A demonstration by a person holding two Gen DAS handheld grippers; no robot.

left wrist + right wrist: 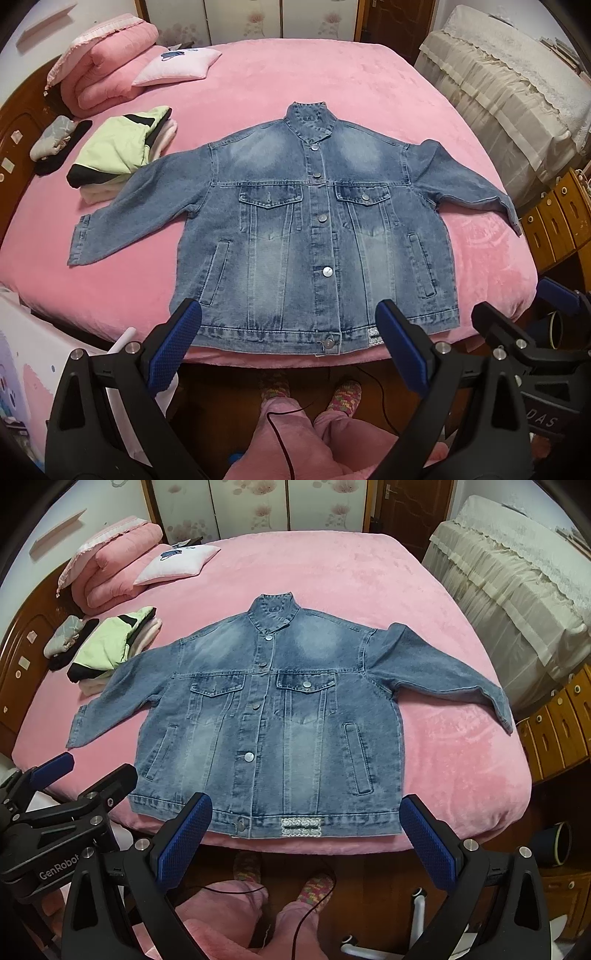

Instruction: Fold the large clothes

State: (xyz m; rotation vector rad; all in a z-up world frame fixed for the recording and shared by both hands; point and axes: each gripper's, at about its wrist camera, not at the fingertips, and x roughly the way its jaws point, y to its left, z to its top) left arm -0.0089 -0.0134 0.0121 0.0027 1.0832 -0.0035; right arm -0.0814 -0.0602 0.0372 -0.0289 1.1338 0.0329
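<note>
A denim jacket (314,229) lay buttoned and face up on the pink bed (332,85), sleeves spread, hem at the near edge, as I held both tools above it. The left gripper (288,347) and right gripper (306,834) stood wide open, holding nothing. I judged the denim heavy and fairly stiff, likely to crease firmly and drag on the plush cover; cuffs and hem corners looked the best places to pinch. A stack of folded clothes (122,155) sat just beside the left-hand sleeve. The jacket's back stayed hidden, and its hem patch (299,827) was unreadable.

pink bed (332,92), white pillow (177,64), folded quilt (107,66)
</note>
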